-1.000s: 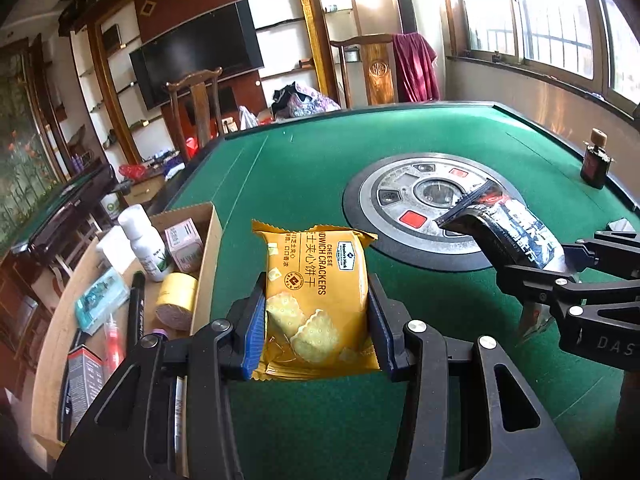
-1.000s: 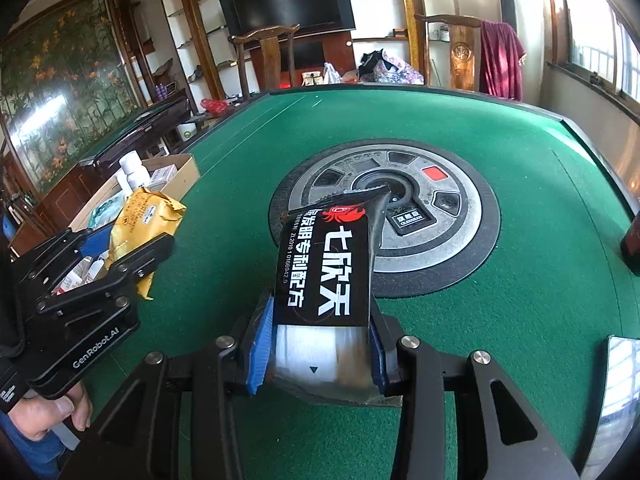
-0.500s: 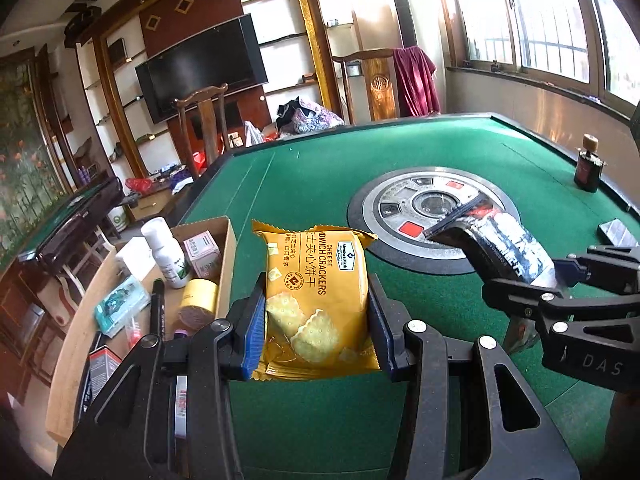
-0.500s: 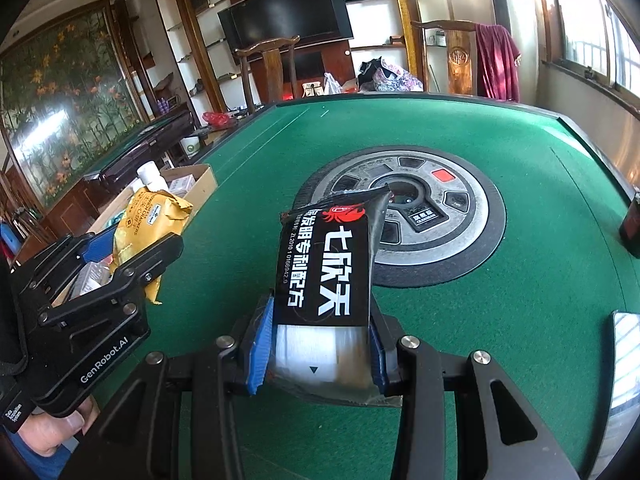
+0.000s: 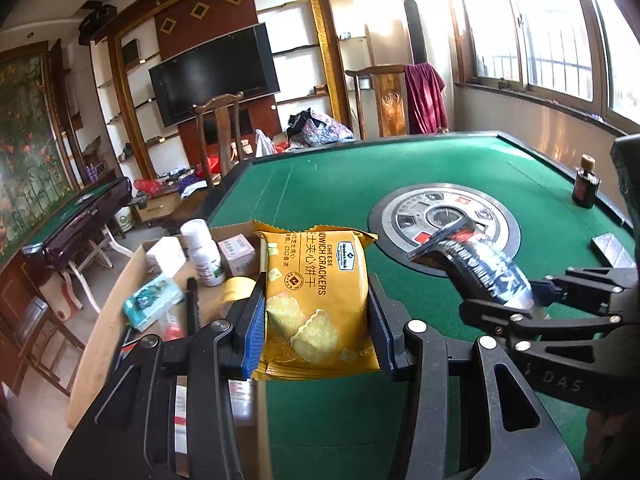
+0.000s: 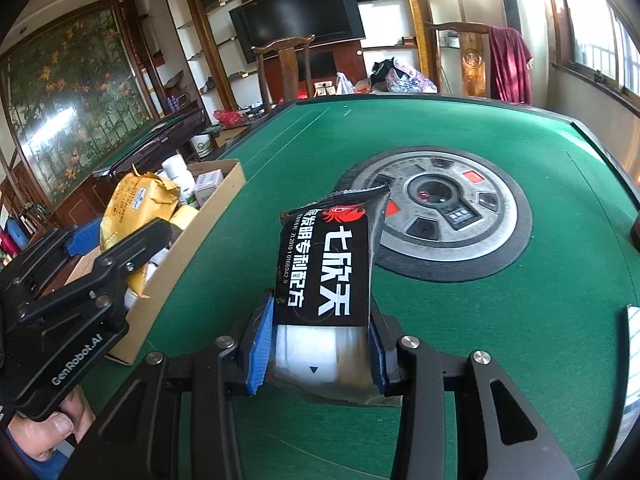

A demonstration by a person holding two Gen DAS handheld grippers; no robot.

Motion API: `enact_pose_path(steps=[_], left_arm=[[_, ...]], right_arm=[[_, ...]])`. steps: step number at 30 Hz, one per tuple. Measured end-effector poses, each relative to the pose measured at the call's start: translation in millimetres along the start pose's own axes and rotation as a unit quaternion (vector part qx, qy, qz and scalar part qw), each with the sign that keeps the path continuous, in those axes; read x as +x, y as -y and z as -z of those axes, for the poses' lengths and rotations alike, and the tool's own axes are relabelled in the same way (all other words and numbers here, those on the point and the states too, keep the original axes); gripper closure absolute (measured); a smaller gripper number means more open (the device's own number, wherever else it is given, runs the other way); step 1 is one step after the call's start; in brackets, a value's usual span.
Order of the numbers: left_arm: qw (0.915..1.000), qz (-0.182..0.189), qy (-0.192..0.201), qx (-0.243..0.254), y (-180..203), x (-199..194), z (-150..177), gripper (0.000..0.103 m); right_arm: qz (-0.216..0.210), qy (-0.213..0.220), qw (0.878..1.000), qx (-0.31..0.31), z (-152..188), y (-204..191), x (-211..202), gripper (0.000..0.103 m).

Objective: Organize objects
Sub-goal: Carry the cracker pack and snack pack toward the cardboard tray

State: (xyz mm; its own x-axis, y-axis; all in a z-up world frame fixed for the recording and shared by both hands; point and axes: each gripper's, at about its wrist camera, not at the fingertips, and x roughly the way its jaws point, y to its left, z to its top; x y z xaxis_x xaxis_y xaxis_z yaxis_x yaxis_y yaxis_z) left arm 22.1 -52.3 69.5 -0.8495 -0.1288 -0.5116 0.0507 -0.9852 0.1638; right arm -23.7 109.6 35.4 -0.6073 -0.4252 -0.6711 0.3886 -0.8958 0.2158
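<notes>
Gripping the cracker packet [image 5: 316, 300], the left gripper [image 5: 316, 320] hangs beside the cardboard box [image 5: 116, 300] at nine o'clock; the right gripper [image 6: 316, 344] clamps the black pouch [image 6: 328, 264], dark bottle [image 5: 585, 182] at two o'clock.

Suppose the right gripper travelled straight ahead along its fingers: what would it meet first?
Probably nothing solid at first. The right gripper, shut on the black packet, points over bare green felt toward the round centre panel. Depth is unclear, so felt or panel could come first.
</notes>
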Motion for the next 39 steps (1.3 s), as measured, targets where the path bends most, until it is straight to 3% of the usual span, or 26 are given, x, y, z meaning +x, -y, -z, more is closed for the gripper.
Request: enact_pose_path(steps=[13,27,39], left_arm=[[0.9979,-0.020,0.012,-0.060,-61.5,-23.9,8.5,0.058],[0.9857,-0.092,-0.019,-0.140,-155.7,-21.0,42.2,0.058],[0.9827,-0.101,-0.049,-0.147,-174.3,-4.3,63.9,0.058]], right_arm=[[-0.015,0.004,0.999,-0.052,-16.5,-64.6,3.6,0.063],[-0.074,-0.021,0.993,-0.092,-33.5,-154.8,47.9,0.063],[-0.076,-0.047,0.991,-0.096,-47.7,-183.8,91.9,0.063]])
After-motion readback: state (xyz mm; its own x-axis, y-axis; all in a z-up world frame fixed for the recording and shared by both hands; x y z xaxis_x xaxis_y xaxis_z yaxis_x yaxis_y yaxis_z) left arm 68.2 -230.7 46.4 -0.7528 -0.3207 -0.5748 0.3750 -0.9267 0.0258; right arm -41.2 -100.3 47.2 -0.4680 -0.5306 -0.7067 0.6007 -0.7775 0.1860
